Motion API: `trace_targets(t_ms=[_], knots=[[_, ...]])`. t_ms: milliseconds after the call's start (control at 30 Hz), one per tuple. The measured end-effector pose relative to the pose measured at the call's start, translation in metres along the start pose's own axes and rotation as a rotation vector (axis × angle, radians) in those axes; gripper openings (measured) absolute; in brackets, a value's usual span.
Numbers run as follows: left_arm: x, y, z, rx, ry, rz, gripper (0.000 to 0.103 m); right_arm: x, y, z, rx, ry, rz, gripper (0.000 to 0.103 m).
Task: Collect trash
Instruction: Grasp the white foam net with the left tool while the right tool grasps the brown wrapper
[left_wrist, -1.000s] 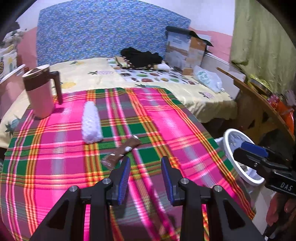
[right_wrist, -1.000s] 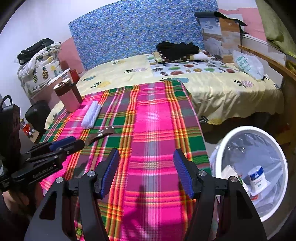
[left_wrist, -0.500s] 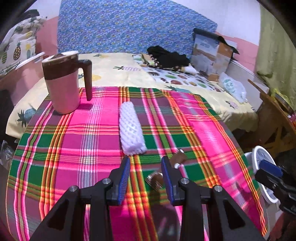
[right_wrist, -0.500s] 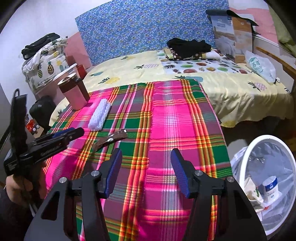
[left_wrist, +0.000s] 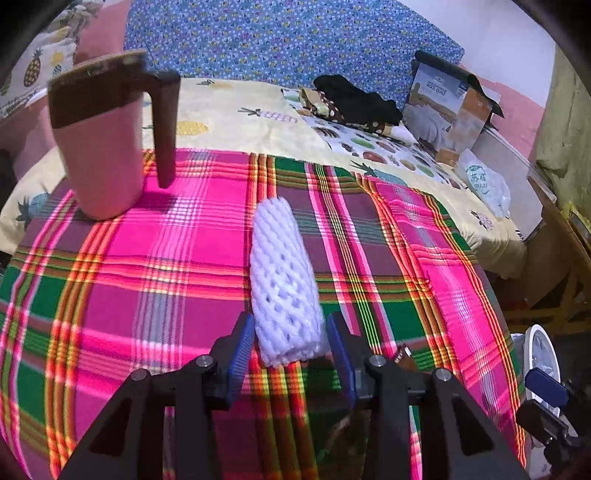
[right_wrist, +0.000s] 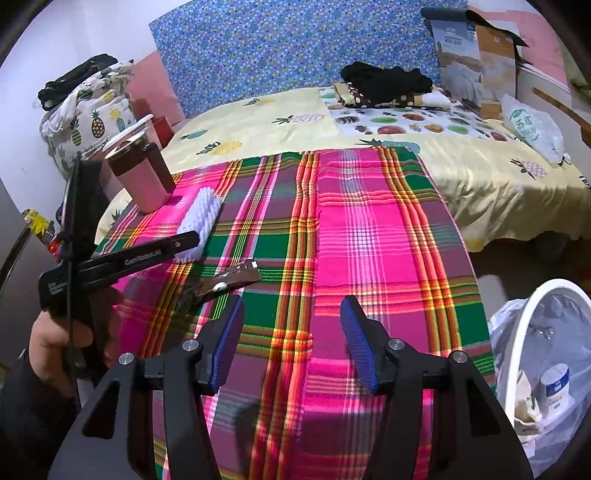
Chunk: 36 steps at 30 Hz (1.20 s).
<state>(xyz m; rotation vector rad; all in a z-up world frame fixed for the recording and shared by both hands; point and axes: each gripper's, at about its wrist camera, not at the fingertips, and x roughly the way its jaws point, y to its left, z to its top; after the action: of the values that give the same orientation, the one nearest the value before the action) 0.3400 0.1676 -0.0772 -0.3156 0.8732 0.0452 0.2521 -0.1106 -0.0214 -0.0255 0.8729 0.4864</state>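
Plaid cloth (left_wrist: 184, 266) in pink, green and orange covers the table. White foam netting (left_wrist: 284, 288), a soft tube of mesh, lies on it with its near end between the ribbed blue pads of the left gripper (left_wrist: 291, 345), whose jaws are opening and not pressing it. A glossy brown wrapper (right_wrist: 225, 282) lies beside. The right gripper (right_wrist: 293, 339) hangs released over bare cloth, beside a round white bin (right_wrist: 532, 328).

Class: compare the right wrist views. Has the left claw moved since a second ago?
Yes. The left claw has advanced up the plaid cloth to the white foam net, nearer the pink mug.
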Motion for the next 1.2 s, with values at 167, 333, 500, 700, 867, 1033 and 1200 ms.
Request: trace_targets(t_ms=[167, 333, 500, 700, 867, 1033, 1200], knots=[[-0.001, 0.003, -0.004, 0.007, 0.013, -0.028, 0.025, 0.008, 0.007, 0.000, -0.011, 0.024, 0.015, 0.055], [-0.024, 0.002, -0.018, 0.042, 0.000, -0.043, 0.021, 0.013, 0.016, 0.001, -0.019, 0.046, 0.055, 0.051], [-0.049, 0.014, -0.031, 0.041, -0.022, -0.029, 0.020, 0.024, 0.026, 0.000, -0.025, 0.076, 0.089, 0.051], [-0.070, 0.029, -0.040, 0.033, -0.045, -0.016, 0.020, 0.049, 0.040, -0.001, -0.019, 0.151, 0.135, 0.045], [-0.076, 0.042, -0.045, 0.018, -0.057, -0.018, 0.020, 0.064, 0.049, 0.003, -0.017, 0.167, 0.124, 0.045], [-0.075, 0.051, -0.047, 0.004, -0.058, -0.022, 0.020, 0.074, 0.051, 0.014, 0.030, 0.157, 0.110, 0.045], [-0.073, 0.057, -0.049, -0.010, -0.052, -0.026, 0.020, 0.081, 0.066, 0.017, -0.007, 0.153, 0.093, 0.045]])
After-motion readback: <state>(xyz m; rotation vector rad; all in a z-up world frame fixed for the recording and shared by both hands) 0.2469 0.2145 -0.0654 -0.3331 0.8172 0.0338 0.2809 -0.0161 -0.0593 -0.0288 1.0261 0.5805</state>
